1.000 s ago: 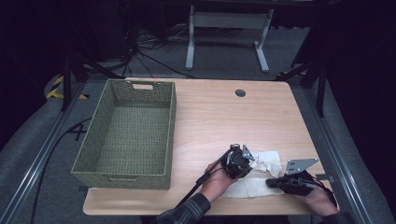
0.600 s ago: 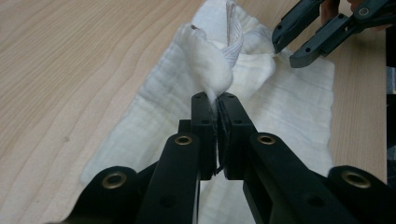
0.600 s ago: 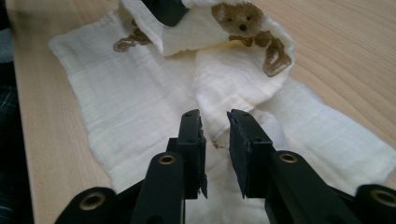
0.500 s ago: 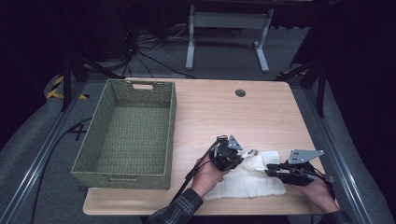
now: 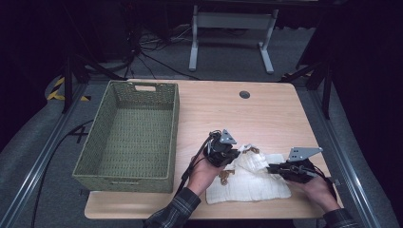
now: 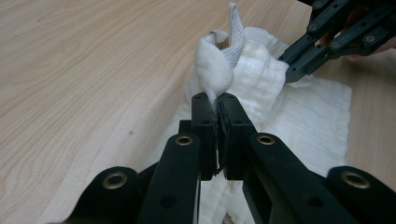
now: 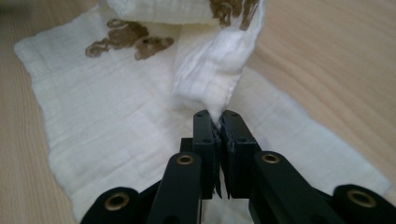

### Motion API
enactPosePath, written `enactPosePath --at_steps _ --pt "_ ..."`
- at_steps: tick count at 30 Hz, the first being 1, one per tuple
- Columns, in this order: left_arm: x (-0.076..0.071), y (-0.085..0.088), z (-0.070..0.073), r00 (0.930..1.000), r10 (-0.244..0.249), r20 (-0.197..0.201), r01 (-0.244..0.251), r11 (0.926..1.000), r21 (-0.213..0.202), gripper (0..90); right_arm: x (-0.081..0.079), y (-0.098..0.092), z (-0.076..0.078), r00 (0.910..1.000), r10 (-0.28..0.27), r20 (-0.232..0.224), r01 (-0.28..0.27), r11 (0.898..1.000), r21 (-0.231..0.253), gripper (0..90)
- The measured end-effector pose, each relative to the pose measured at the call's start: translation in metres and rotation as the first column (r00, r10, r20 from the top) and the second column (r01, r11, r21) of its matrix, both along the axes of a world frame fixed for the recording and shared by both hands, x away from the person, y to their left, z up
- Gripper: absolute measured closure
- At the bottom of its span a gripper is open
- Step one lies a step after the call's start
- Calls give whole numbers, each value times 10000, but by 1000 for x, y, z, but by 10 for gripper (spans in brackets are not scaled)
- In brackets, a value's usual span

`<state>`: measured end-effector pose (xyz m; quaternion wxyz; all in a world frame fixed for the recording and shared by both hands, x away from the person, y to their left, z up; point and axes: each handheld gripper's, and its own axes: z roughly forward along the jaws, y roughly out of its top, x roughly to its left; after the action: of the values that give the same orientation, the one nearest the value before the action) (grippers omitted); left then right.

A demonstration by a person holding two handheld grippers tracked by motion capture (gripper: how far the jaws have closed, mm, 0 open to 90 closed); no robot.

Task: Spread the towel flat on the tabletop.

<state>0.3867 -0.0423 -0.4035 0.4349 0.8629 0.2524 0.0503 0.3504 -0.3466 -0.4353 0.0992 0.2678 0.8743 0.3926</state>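
Observation:
A white cloth point(image 5: 252, 185) with a brown print lies rumpled at the table's front right. My left gripper point(image 5: 237, 154) is at the cloth's left part, shut on a pinched fold of it that rises just above the table. In the left gripper view the cloth point(image 6: 261, 93) bunches up out of the shut left gripper point(image 6: 215, 100), with the right gripper point(image 6: 299, 70) farther off at the upper right. My right gripper point(image 5: 272, 168) is shut on the cloth's right edge. In the right gripper view a fold of the cloth point(image 7: 215, 70) stands up from the right gripper point(image 7: 217, 117).
A green woven basket point(image 5: 175, 123) stands with nothing in it on the left half of the wooden table point(image 5: 237, 114). A round cable hole point(image 5: 244, 94) sits near the far edge. The front edge runs just below the cloth, with rails beside the table.
Both grippers have risen a little with the cloth. The left one has shifted left and away from me. The cloth's lower layer now lies spread out longer toward the front left.

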Motion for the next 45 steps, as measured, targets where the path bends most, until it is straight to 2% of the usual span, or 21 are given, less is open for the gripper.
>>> enactPosePath --at_steps 1,5,9,12,15,16,21,23,25,27,31,34,36,39,43,45 --pt "1 1 0 9999 154 12 -154 9998 -131 865 2 0 4 9999 -50 89 49 10000 87 860" --pt "8 9 6 9980 606 175 -604 9981 -103 866 13 2 17 9990 -133 430 123 9997 214 860" --pt "17 19 8 9924 1210 213 -1206 9925 -196 866 29 5 26 9974 -191 689 173 9995 260 859" --pt "25 25 4 9863 1639 213 -1641 9864 95 866 45 9 27 9967 -330 748 314 9993 226 858" --pt "30 28 -2 9771 2117 188 -2123 9765 371 865 60 12 25 9963 -475 719 467 9988 136 851" --pt "30 28 -2 9771 2117 188 -2123 9765 371 865 60 12 25 9963 -475 719 467 9988 136 851" --pt "41 35 -12 9626 2706 122 -2707 9592 811 864 81 9 13 9935 -992 562 982 9950 202 797" --pt "43 36 -16 9557 2943 90 -2938 9511 957 858 83 4 11 9924 -1129 485 1121 9935 198 774" --pt "44 37 -20 9441 3297 0 -3277 9382 1117 812 81 0 14 9914 -1232 433 1218 9919 349 772" --pt "44 37 -21 9419 3359 27 -3338 9350 1202 747 79 -4 16 9907 -1280 452 1264 9913 381 773" --pt "40 36 -19 9458 3242 181 -3241 9394 1116 697 74 -10 18 9907 -1309 358 1299 9911 309 770" --pt "32 34 -18 9577 2875 75 -2866 9517 1103 692 63 -22 15 9899 -1400 203 1398 9901 129 741" --pt "26 31 -20 9710 2390 60 -2384 9658 1024 692 57 -29 11 9887 -1496 16 1496 9887 71 733" --pt "16 25 -24 9833 1811 -155 -1779 9764 1223 699 51 -39 7 9862 -1651 -116 1649 9862 -105 720" --pt "2 21 -30 9927 1097 -499 -1015 9844 1435 728 49 -50 2 9809 -1924 -301 1922 9813 -89 686" --pt "-6 18 -36 9938 869 -689 -761 9863 1462 762 51 -53 0 9785 -1987 -553 1988 9800 -41 685"
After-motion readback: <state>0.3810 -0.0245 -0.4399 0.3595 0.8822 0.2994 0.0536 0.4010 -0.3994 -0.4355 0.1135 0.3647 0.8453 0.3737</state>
